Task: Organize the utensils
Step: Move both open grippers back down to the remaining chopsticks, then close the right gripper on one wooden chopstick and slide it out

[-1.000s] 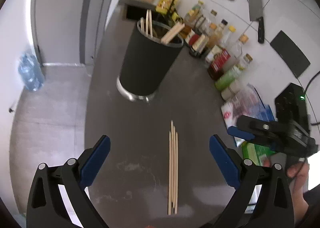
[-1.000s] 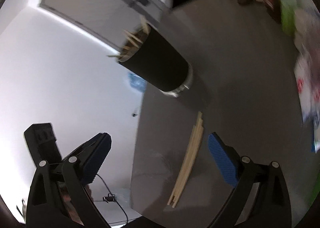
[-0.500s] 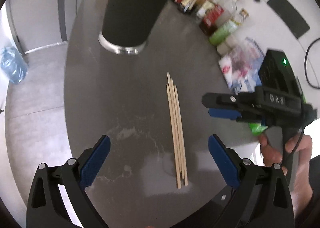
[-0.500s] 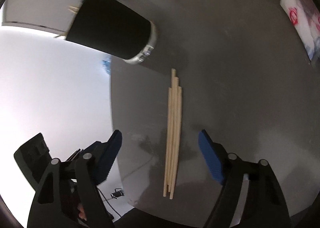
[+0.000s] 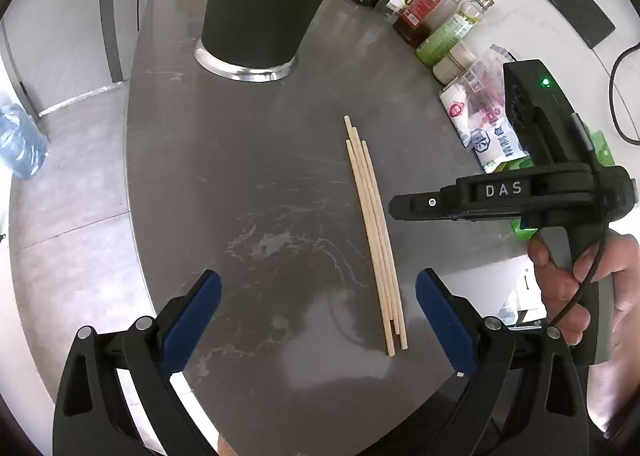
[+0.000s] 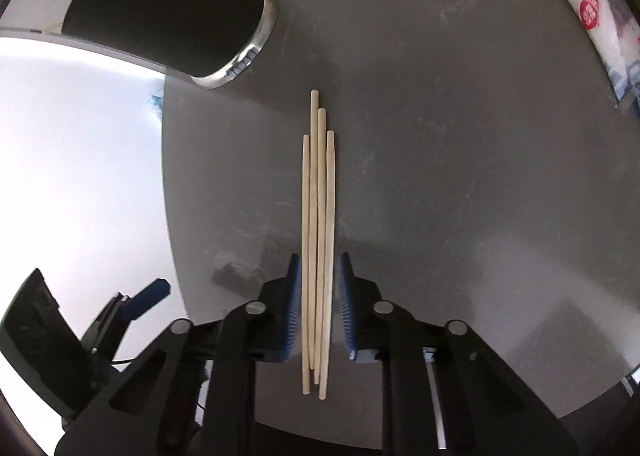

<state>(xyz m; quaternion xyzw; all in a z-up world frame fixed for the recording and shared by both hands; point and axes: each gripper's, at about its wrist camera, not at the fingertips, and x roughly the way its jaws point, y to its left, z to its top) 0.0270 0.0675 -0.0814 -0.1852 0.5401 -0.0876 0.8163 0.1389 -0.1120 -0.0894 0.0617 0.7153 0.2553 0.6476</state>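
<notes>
Both of your grippers have come down closer to the grey stone-look countertop [image 5: 256, 160] since the earlier frames, and your right gripper's jaws have just been closing around the bundle of pale wooden chopsticks [image 5: 376, 232].

From your left wrist camera, your left gripper [image 5: 318, 312] is spread wide with nothing between its blue pads [image 5: 192, 316]. The chopsticks lie flat on the counter, nearer the right-hand pad, their far tips pointing toward the tall black cylindrical utensil holder with a silver base [image 5: 260, 0]. Your right gripper [image 5: 400, 206] reaches in from the right, just beside the bundle, held in your right hand [image 5: 580, 292]. A row of glass sauce bottles [image 5: 420, 4] and plastic food packets [image 5: 484, 116] sit along the counter's far right edge.

From your right wrist camera, your right gripper [image 6: 318, 304] straddles the chopsticks [image 6: 318, 216], which run between its blue pads [image 6: 292, 308]. A thin gap shows on each side, so the pads do not yet press on the wood. The black holder [image 6: 160, 12] stands beyond the tips, to the left and well apart from them. Your left gripper [image 6: 148, 296] shows at the lower left.
</notes>
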